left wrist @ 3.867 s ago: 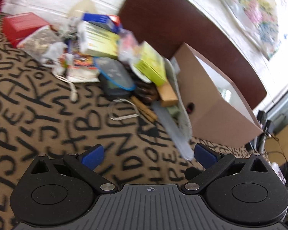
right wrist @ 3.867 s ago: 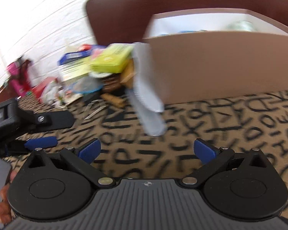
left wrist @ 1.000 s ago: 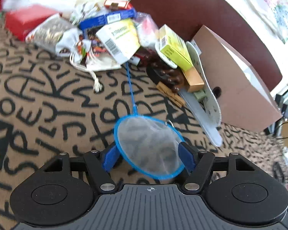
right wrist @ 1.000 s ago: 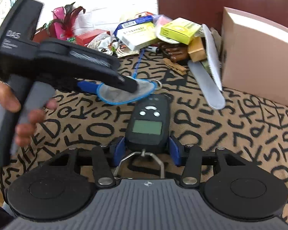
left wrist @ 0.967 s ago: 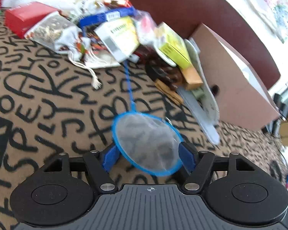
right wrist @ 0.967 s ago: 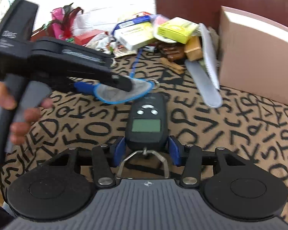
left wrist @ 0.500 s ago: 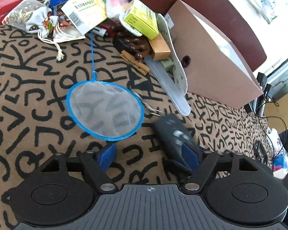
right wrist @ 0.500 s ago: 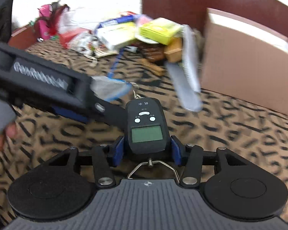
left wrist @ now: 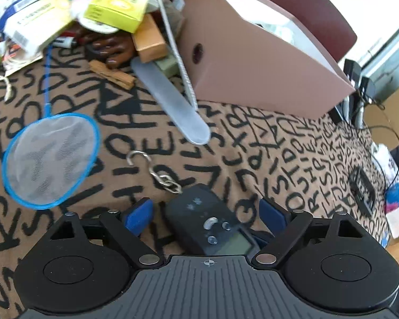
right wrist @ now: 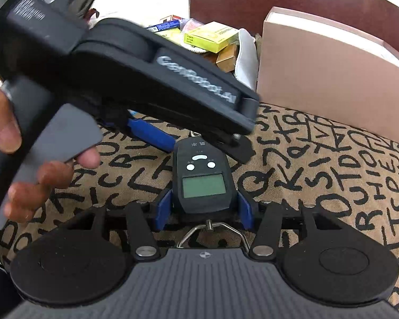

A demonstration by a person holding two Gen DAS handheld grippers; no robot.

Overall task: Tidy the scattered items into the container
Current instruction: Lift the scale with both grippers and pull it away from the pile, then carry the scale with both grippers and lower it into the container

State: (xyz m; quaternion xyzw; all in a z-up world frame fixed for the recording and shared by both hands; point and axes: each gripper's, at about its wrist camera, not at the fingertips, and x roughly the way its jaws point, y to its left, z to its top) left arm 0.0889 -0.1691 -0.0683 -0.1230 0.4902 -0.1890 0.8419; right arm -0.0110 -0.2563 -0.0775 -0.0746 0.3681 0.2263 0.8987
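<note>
Right gripper loosening on the hanging scale

Its blue pads seem to touch the scale's sides while opening. The left gripper, closing a little, is wide around the scale's top end, not touching. The pink box stands nearby.

Black hanging scale, screen up, near the pink box.

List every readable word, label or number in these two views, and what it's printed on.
"DAS": on the body of the left hand-held gripper, seen from the right wrist.
Raised lettering along that gripper's arm: blurred, starts like "Gen", rest unreadable.
Hanging scale: small characters above its buttons, too small to read; screen blank.
Yellow box: print too small.
White box: print blurred.
Tablecloth: scattered black letters, no words.
</note>
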